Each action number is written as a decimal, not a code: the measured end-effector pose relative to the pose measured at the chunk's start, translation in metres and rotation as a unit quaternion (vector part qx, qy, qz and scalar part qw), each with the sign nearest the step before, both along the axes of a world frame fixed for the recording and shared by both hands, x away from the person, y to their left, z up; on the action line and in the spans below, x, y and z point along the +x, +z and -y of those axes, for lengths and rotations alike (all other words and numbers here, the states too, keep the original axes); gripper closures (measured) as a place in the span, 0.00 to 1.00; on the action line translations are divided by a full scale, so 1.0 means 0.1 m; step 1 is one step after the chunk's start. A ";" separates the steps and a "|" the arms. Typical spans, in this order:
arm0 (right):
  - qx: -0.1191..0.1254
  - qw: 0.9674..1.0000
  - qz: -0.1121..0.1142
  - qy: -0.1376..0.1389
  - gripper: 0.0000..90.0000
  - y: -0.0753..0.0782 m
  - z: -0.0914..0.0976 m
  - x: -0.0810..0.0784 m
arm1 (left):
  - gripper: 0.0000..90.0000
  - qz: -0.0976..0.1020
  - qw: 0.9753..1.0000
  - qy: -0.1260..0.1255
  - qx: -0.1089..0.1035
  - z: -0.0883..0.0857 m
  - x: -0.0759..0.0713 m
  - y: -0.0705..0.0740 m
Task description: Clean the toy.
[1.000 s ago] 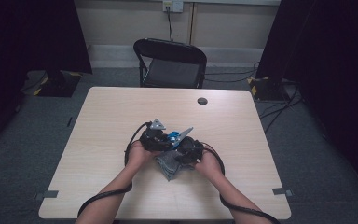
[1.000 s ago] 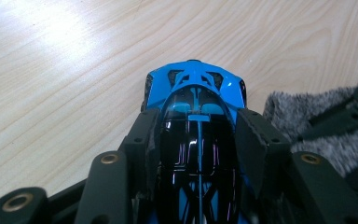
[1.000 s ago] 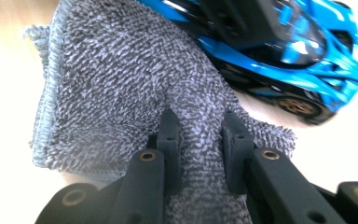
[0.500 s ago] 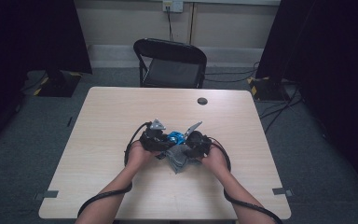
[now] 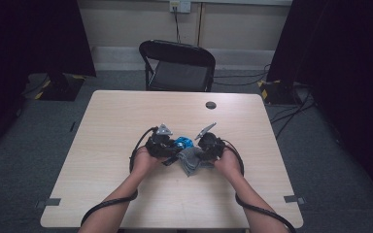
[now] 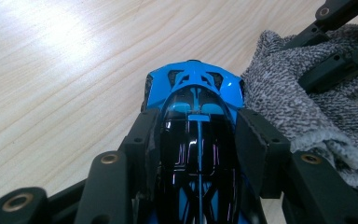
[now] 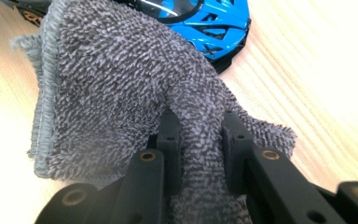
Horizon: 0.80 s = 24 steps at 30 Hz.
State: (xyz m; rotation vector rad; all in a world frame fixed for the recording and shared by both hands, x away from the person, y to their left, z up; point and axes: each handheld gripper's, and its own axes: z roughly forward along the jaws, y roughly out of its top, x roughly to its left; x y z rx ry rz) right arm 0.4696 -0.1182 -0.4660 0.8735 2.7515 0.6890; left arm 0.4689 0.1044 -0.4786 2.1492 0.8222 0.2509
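A blue and black toy car (image 6: pixel 196 121) lies on the wooden table (image 5: pixel 126 116), clamped by its sides between the jaws of my left gripper (image 6: pixel 198 135). In the high view the toy car (image 5: pixel 182 142) sits mid-table between both hands, with the left gripper (image 5: pixel 172 147) at its left. My right gripper (image 7: pixel 200 130) is shut on a bunched fold of a grey terry cloth (image 7: pixel 116 79). That grey cloth (image 5: pixel 191 160) hangs beside and just below the car, held by the right gripper (image 5: pixel 200 151). From the left gripper view, the cloth (image 6: pixel 298 107) touches the car's right side.
A small dark round cap (image 5: pixel 211 105) sits in the table's far right part. A black folding chair (image 5: pixel 177 65) stands behind the far edge. Cables trail from both grippers off the near edge.
The right hand with the cloth has shifted up and away from me, alongside the car. The left hand and the car have stayed put.
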 end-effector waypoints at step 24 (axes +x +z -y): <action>0.026 0.999 -0.004 -0.047 0.81 -0.02 0.20 0.11 | 0.57 0.002 1.000 -0.001 0.002 0.00 0.00 0.00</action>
